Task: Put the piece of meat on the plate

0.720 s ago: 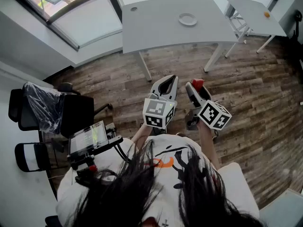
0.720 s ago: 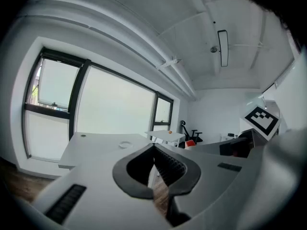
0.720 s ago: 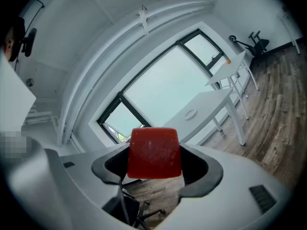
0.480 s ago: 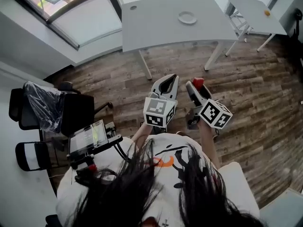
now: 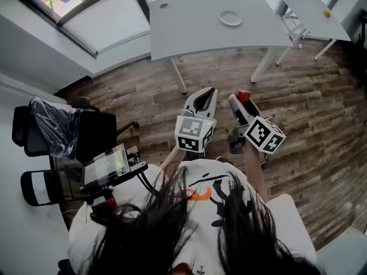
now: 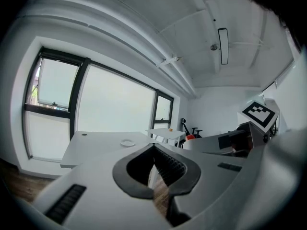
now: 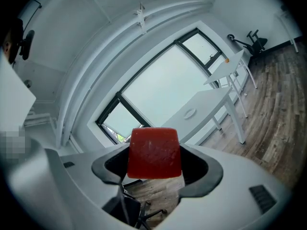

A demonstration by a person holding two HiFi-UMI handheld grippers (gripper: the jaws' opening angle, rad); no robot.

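Carrying the piece of meat (image 7: pixel 154 152) pinched between your right gripper's (image 5: pixel 243 98) fingers (image 7: pixel 207 170), you're well apart from the counter (image 5: pixel 189 30). The plate (image 5: pixel 231 18) on its right half sits empty. Your left gripper's (image 5: pixel 202 96) fingers (image 6: pixel 175 169) are pressed together.

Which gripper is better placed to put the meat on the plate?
Right. The right gripper holds the meat between its jaws, while the left gripper is shut and empty. The plate sits on the table ahead, apart from both.
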